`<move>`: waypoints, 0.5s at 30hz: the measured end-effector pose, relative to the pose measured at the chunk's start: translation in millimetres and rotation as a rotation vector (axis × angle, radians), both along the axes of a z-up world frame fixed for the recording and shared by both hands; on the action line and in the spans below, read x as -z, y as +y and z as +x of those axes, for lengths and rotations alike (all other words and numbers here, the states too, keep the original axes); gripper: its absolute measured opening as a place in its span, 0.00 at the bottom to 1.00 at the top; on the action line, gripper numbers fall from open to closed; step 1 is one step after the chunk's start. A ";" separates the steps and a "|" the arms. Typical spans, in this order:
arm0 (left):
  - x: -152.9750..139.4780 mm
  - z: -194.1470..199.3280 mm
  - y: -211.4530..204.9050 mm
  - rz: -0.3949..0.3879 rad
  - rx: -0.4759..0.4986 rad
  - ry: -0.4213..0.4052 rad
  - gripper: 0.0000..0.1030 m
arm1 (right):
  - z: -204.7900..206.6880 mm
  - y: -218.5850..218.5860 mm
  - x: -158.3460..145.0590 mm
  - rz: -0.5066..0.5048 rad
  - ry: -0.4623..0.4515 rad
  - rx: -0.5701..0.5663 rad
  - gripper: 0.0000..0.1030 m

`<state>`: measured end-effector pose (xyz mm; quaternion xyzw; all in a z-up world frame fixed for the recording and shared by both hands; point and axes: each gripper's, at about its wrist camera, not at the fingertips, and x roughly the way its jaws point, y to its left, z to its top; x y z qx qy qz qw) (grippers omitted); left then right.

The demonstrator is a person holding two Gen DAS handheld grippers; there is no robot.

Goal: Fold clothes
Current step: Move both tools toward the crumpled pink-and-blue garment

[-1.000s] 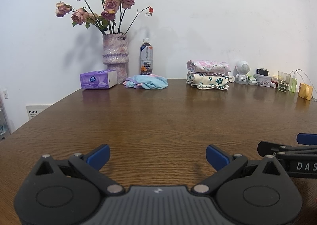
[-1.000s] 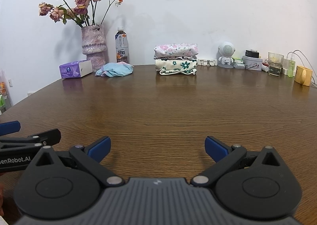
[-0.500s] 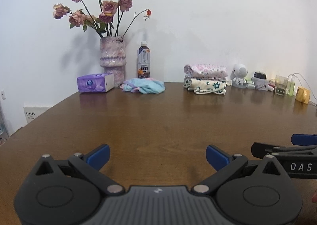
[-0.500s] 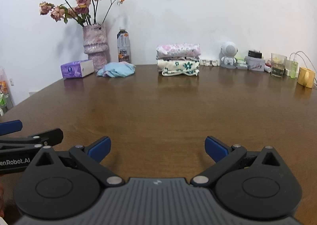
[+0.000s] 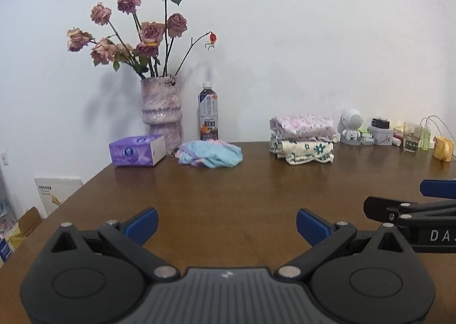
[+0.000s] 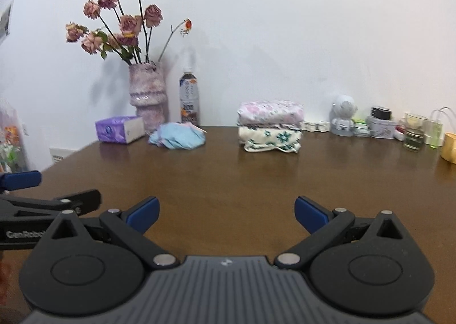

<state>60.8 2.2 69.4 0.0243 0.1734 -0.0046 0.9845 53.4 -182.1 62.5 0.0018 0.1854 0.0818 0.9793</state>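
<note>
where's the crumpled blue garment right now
The crumpled blue garment lies at the table's far edge, left of centre in both views, between the purple tissue box and the folded stack, before the bottle.

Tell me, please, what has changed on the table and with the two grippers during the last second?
Only the cameras shifted slightly. The left gripper and right gripper remain open and empty, jaws wide apart. The crumpled blue cloth, the folded stack and the tissue box lie where they were.

Left tool (image 5: 227,225) and right tool (image 6: 227,214) hover side by side, jaws spread wide.
</note>
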 end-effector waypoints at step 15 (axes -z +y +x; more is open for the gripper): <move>-24.8 94.7 27.0 -0.082 -0.057 0.037 1.00 | 81.9 25.4 -33.1 -0.029 -0.053 -0.037 1.00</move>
